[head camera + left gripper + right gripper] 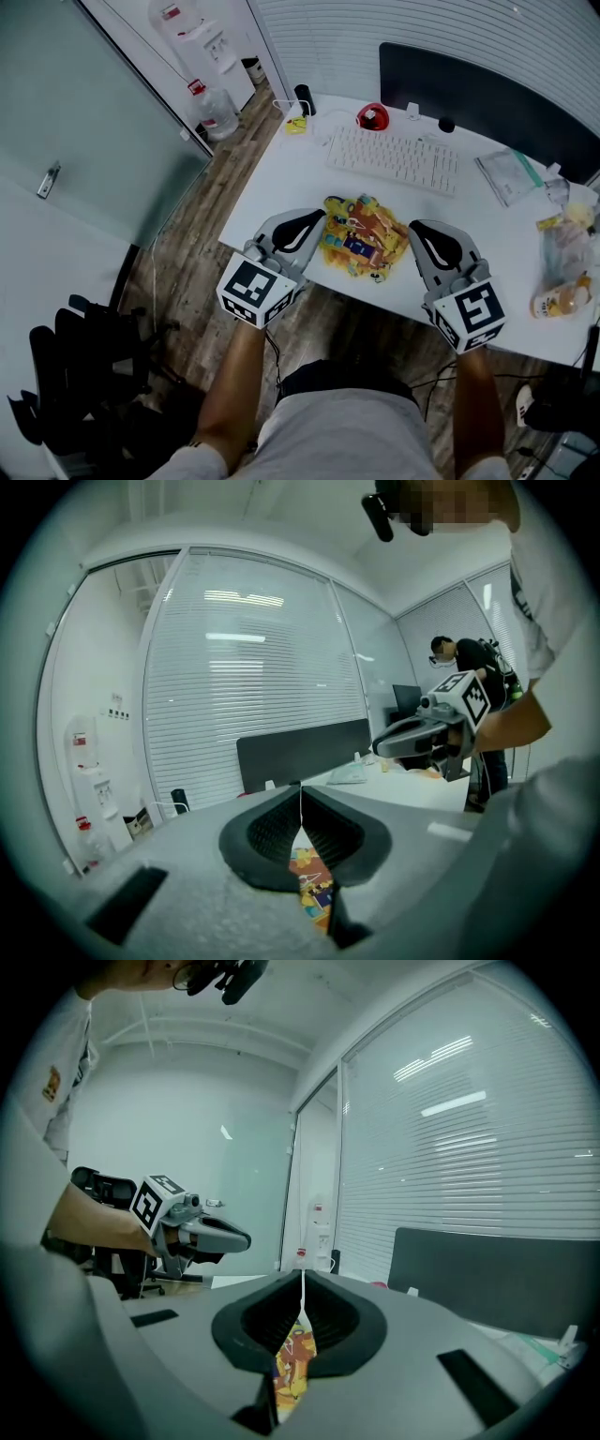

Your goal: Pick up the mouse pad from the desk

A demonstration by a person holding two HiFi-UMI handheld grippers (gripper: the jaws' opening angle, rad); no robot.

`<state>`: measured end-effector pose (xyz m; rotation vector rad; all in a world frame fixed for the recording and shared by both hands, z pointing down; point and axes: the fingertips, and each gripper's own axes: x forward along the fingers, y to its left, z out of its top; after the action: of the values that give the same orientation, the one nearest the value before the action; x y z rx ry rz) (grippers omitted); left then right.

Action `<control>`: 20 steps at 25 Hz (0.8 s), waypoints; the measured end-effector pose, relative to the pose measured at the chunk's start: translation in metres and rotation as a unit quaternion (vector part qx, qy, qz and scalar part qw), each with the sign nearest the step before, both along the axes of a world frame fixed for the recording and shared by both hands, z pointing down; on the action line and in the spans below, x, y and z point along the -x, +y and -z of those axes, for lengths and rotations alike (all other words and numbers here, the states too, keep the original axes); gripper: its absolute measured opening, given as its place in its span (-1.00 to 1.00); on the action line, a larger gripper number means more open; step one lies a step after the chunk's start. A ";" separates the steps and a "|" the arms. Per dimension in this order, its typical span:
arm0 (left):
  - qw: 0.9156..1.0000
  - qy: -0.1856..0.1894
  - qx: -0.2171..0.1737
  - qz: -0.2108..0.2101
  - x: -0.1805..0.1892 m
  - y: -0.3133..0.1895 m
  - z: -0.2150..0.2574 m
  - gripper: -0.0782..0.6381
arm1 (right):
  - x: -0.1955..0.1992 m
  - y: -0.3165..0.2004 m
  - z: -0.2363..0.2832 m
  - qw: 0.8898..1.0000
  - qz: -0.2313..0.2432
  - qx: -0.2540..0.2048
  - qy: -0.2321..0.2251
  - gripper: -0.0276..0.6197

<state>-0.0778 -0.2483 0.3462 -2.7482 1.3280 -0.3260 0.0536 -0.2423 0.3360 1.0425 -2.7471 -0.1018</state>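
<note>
Two grips: one on each side edge.
Left gripper (318, 218): jaws clamped on the mouse pad (364, 239).
Mouse pad: over the desk's (281, 178) near edge, buckled between both grippers; seems light, thin, floppy.
Right gripper (416, 229): jaws clamped on the opposite edge.

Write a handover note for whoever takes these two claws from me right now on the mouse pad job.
Left claw: shut on one edge of the mouse pad.
Right claw: shut on the opposite edge.
Pad: bunched between the two claws over the near edge of the desk, in front of the keyboard. It looks lifted, though contact underneath cannot be ruled out.
Done: pad gripped on both sides.
Left: probably check that it hangs clear of the desk, with both claws shut.
</note>
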 end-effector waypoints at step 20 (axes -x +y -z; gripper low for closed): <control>0.995 -0.043 0.085 -0.021 0.004 -0.043 -0.049 -0.67 | 0.010 -0.029 -0.043 0.997 -0.014 0.066 0.038 -0.70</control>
<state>-0.0815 -0.2917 0.3956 -2.8568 1.2757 -0.5737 0.0436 -0.2715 0.3785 1.0201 -2.6306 0.0419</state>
